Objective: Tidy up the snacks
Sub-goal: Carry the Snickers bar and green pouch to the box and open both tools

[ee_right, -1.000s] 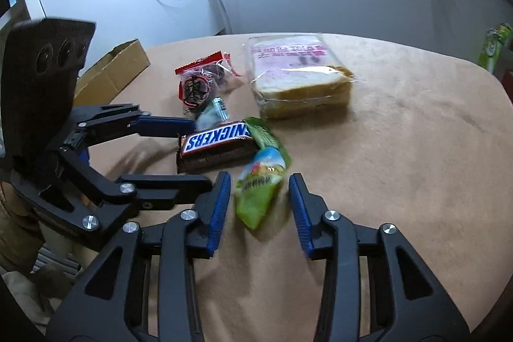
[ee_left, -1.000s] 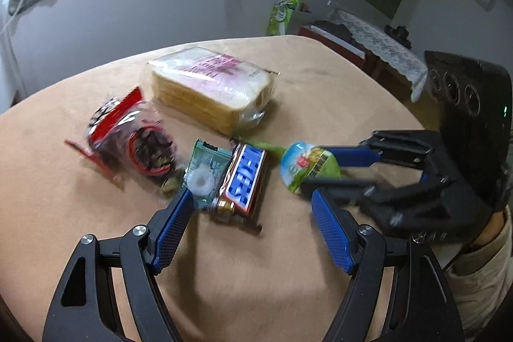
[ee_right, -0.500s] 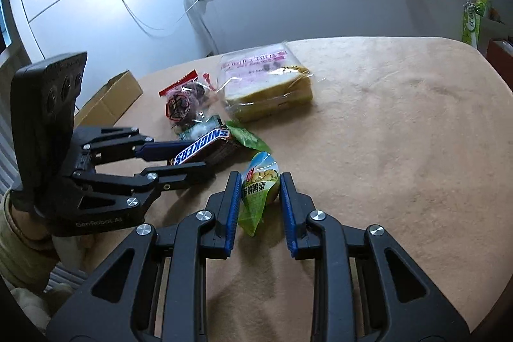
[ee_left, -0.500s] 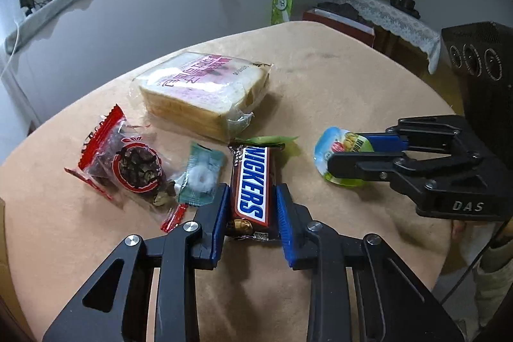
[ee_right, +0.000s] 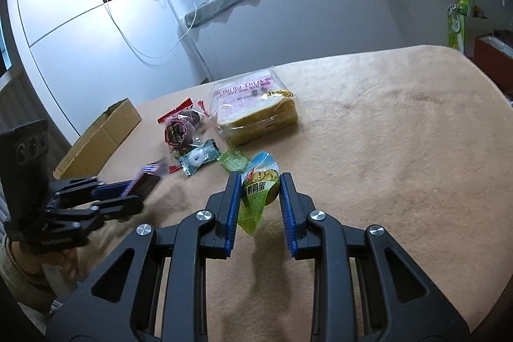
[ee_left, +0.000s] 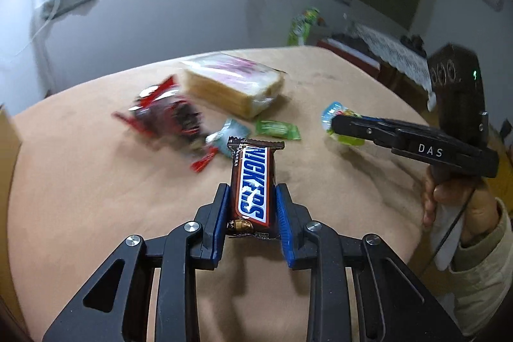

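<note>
My left gripper (ee_left: 253, 193) is shut on a Snickers bar (ee_left: 253, 181), which sticks out forward above the tan table (ee_left: 96, 197). My right gripper (ee_right: 260, 181) is shut on a green egg-snack pouch (ee_right: 258, 188), lifted off the table. In the left wrist view the right gripper (ee_left: 333, 125) shows at the right with the pouch (ee_left: 333, 112) at its tip. In the right wrist view the left gripper (ee_right: 141, 189) is at the lower left with the bar (ee_right: 146, 178). A person's hand (ee_left: 449, 201) holds the right gripper's handle.
On the table lie a bagged sliced bread loaf (ee_right: 256, 109), a red-edged packet of dark snacks (ee_right: 179, 130), a small teal candy (ee_right: 198, 159) and a small green packet (ee_right: 234, 161). An open cardboard box (ee_right: 99, 138) stands at the table's left edge.
The left gripper closed on the Snickers bar and lifted it back from the pile. The right gripper closed on the green pouch and raised it; the small green packet beneath is now uncovered.
</note>
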